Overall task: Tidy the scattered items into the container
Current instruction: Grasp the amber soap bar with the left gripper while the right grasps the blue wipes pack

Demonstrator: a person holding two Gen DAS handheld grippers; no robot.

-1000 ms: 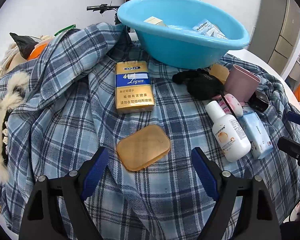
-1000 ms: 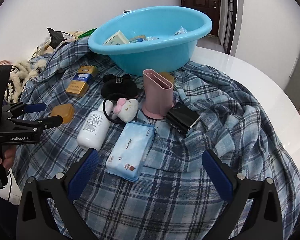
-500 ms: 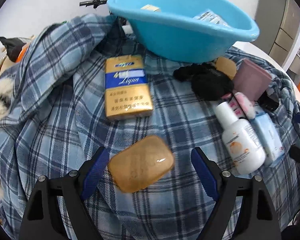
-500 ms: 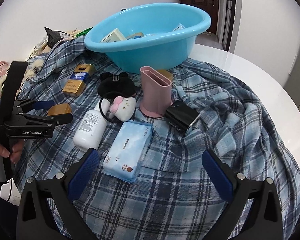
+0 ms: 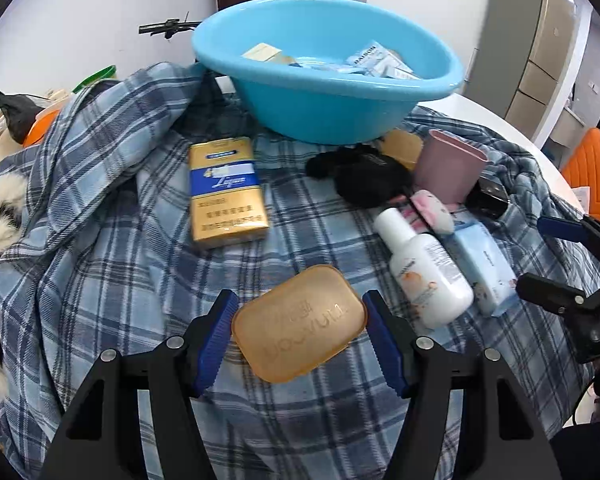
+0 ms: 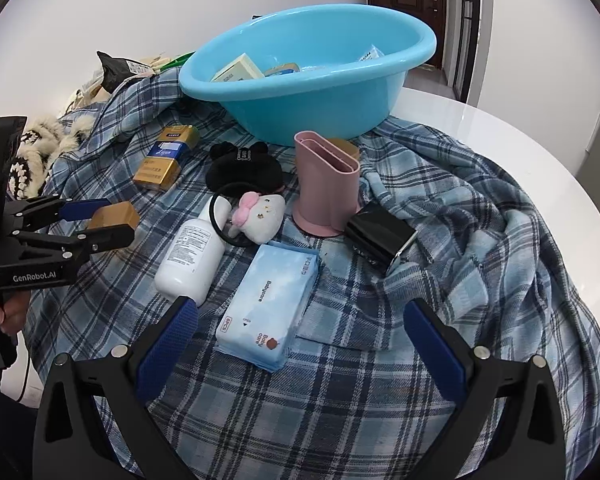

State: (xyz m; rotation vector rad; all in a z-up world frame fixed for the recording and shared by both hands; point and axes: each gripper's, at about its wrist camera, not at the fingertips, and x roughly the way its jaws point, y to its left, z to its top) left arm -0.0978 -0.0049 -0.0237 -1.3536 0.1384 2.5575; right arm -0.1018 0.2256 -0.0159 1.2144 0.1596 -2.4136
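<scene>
We see our left gripper [image 5: 300, 326] with its jaws closing around the amber soap bar [image 5: 299, 322], which lies on the plaid cloth [image 5: 140, 280] between the two blue pads; both pads sit right at the bar's ends and look to be pressing on it, and the side view from the right wrist shows the bar caught between the two fingers. Our right gripper [image 6: 300, 344] hangs with its jaws spread wide and nothing between the pads, above the cloth just short of the pack of wet wipes [image 6: 270, 300]. The blue basin [image 5: 324, 64], the container for the tidying, stands at the far side of the round white bench [image 6: 540, 168], partly on the cloth, and already holds a few small boxes and packets. Scattered on the cloth on our side of the basin we find a gold and blue cigarette carton [image 5: 226, 192], a black plush piece [image 6: 244, 168], a pink holder [image 6: 328, 188] standing upright, a white lotion bottle [image 6: 192, 256] lying on its side, a small white plush toy with a pink bow [image 6: 260, 216] on a black hair tie, and a glossy black wallet-like item [image 6: 380, 236] just beside the holder's base. A hand [image 6: 0, 312] grips the left tool's handle at the frame's edge.
</scene>
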